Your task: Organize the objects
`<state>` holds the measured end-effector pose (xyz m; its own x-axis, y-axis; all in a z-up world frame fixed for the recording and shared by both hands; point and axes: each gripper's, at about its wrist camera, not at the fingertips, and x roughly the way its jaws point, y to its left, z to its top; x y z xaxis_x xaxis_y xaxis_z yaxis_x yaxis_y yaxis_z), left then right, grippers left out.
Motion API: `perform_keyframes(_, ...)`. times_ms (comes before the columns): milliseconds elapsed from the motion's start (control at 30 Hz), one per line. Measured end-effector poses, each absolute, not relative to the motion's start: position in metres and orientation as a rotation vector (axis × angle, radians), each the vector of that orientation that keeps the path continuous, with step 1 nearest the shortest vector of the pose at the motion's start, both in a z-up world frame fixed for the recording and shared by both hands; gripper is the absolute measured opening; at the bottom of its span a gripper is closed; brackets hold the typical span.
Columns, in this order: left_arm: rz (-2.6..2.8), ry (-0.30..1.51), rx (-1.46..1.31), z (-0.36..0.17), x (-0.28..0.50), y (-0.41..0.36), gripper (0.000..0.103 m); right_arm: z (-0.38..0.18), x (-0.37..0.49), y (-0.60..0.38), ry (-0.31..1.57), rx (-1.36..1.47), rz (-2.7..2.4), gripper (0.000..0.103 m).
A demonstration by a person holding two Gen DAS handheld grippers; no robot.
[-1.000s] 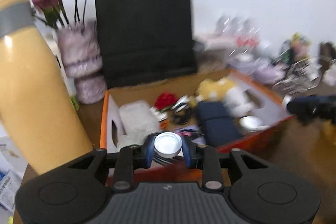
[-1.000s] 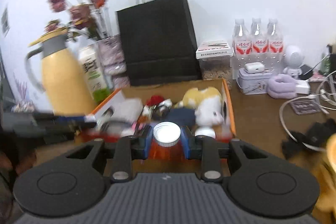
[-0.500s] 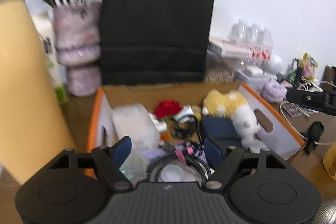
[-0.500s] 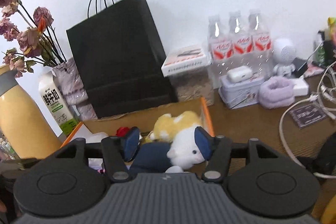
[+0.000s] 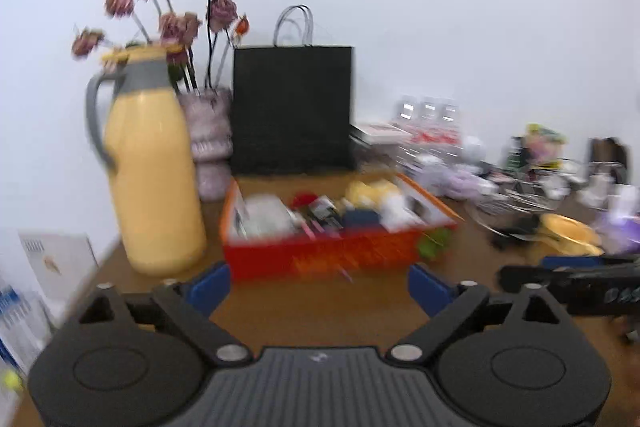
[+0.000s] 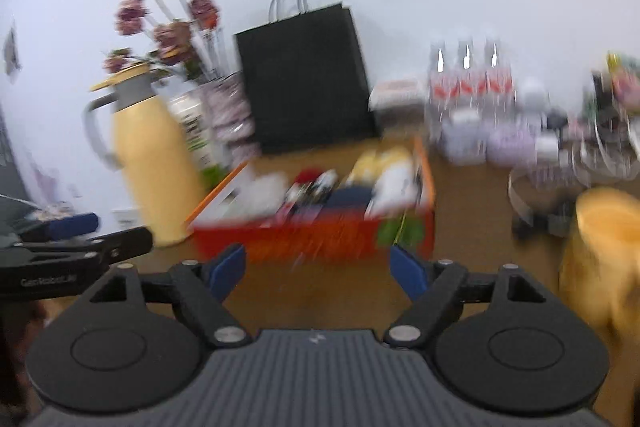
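Both the left tool (image 5: 319,283) and right tool (image 6: 318,267) have just spread wide, empty, before the box (image 5: 336,259); next comes choosing another loose item from the surface (image 5: 320,311).

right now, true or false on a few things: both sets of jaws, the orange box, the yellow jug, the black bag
1. The left gripper holds a white-capped jar. False: its jaws stand wide apart with nothing between them; they have just been opening.
2. The right gripper is open and empty. True; its jaws have just been opening too.
3. The orange box is empty. False: it is full of items, including a yellow and white plush toy.
4. The yellow jug stands upright, left of the box. True.
5. The black bag lies flat on the table. False: it stands upright behind the box.
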<state>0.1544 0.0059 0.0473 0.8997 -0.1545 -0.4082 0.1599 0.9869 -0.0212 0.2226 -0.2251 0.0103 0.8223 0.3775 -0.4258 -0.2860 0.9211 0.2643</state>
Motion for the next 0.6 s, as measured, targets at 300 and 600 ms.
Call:
perform_keyframes(300,-0.091,0.59,-0.037,0.025,0.026,0.01,0.097,-0.001,0.058,-0.241,0.6,0.137,0.354,0.103)
perform_keyframes(600,-0.036,0.533,0.003,0.044,-0.019,0.01,0.1,0.016,0.022,-0.218,0.594,-0.006,0.326,0.103)
